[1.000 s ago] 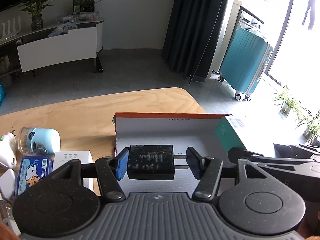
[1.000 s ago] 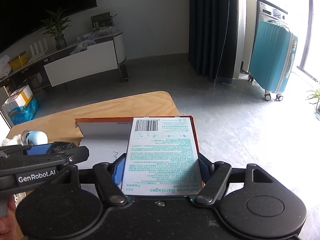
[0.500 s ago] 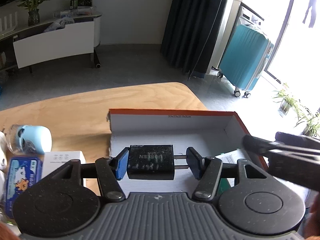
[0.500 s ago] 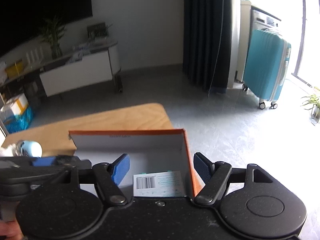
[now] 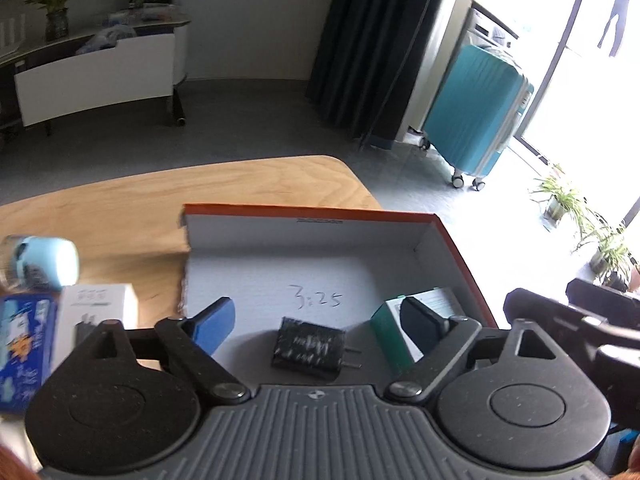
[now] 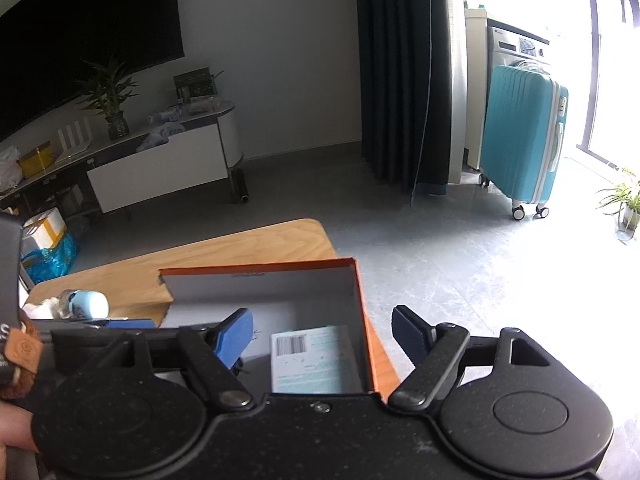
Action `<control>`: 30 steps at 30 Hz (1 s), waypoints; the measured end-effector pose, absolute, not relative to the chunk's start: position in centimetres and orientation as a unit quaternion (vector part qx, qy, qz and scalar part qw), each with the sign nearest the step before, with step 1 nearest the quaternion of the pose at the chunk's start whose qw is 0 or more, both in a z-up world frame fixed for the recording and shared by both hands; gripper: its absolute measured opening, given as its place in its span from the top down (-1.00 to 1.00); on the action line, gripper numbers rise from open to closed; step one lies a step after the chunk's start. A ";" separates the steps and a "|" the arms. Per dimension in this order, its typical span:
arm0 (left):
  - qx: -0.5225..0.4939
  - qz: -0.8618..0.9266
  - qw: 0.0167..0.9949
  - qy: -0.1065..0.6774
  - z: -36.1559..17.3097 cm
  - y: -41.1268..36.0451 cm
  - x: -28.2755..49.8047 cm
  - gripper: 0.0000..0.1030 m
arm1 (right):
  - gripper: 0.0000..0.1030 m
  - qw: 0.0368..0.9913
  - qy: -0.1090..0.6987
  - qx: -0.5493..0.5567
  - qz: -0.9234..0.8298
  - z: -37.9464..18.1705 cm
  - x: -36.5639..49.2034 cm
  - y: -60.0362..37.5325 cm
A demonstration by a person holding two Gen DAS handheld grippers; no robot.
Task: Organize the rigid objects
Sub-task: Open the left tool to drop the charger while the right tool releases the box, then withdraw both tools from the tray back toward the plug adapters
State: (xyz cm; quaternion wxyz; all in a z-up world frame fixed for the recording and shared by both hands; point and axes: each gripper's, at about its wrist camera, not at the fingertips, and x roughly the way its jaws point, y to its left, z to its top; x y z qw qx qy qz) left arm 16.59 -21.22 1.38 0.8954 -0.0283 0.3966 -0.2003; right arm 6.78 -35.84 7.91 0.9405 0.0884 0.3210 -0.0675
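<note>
An orange-rimmed cardboard box (image 5: pixel 312 211) with a white inside sits on the wooden table. A black plug charger (image 5: pixel 308 347) lies on the box floor under my left gripper (image 5: pixel 316 322), whose jaws are opening wide, pads clear of it. The green and white bandage box (image 5: pixel 394 332) lies in the box's right corner, barcode side up (image 6: pixel 310 360). My right gripper (image 6: pixel 324 334) hovers above it over the box's right wall (image 6: pixel 362 308); its jaws are opening, with nothing between the pads.
Left of the box on the table (image 5: pixel 120 208) lie a pale blue round object (image 5: pixel 44 262), a white carton (image 5: pixel 98 304) and a blue printed pack (image 5: pixel 24 344). The table ends just past the box. A teal suitcase (image 5: pixel 476 112) stands on the floor beyond.
My left gripper let go of the black charger, which now lies in the box. My right gripper released the bandage box into the box, opened wider and lifted a little.
</note>
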 end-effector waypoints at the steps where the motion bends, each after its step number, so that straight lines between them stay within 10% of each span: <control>1: -0.027 -0.195 0.897 0.397 1.7 -20.9 16.2 -0.87 | -0.76 0.940 0.322 0.088 -0.066 8.0 6.6 -35.6; 30: -0.015 -0.074 0.919 0.388 4.3 -10.5 7.8 -1.00 | -0.77 0.932 0.351 0.085 0.027 8.4 3.0 -27.6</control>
